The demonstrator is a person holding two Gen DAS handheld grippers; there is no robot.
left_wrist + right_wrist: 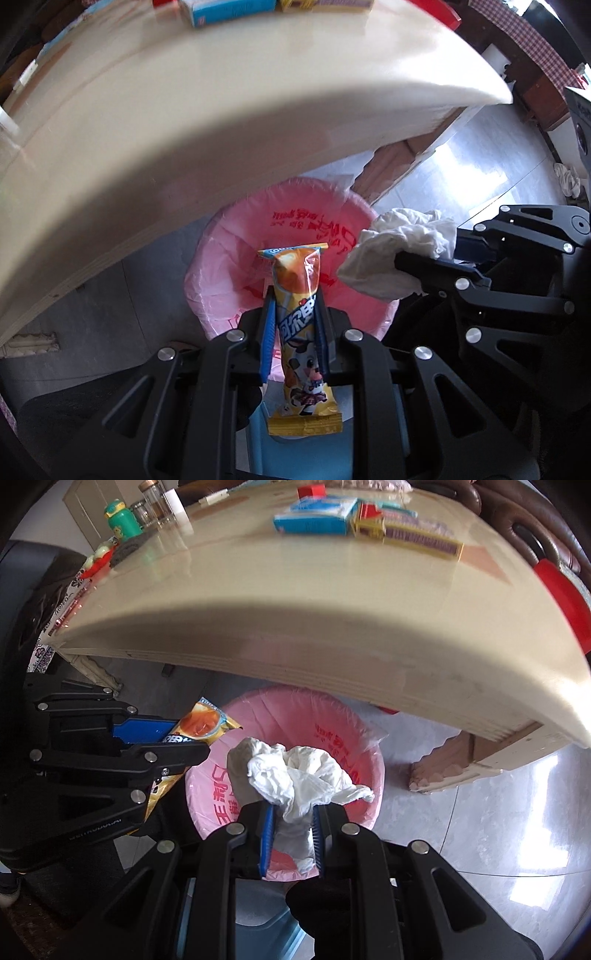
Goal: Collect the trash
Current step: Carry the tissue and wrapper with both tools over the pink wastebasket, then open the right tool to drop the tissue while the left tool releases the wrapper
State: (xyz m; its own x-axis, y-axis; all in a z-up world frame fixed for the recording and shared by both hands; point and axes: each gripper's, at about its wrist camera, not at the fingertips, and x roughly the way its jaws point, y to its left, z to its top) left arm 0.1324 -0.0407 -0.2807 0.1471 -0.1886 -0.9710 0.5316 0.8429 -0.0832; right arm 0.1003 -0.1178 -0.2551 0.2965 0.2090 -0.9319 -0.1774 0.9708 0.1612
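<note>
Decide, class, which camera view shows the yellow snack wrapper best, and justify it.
The left wrist view: the snack wrapper stands full length between the left gripper fingers, its print facing the camera. The right wrist view shows only its orange end, the rest hidden behind that gripper.

Ahead of and above my jaws I see a cream table (314, 635) carrying a blue box (314, 518), a yellow-purple box (417, 537) beside it, and a green bottle (120, 520) far left.

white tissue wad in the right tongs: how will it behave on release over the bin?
The crumpled tissue looks soft and floppy, bulging past the right tongs, so it may cling to the ridged pads. Probably very light, so it could drift. It hangs over the pink-lined bin, so it likely lands inside.
</note>
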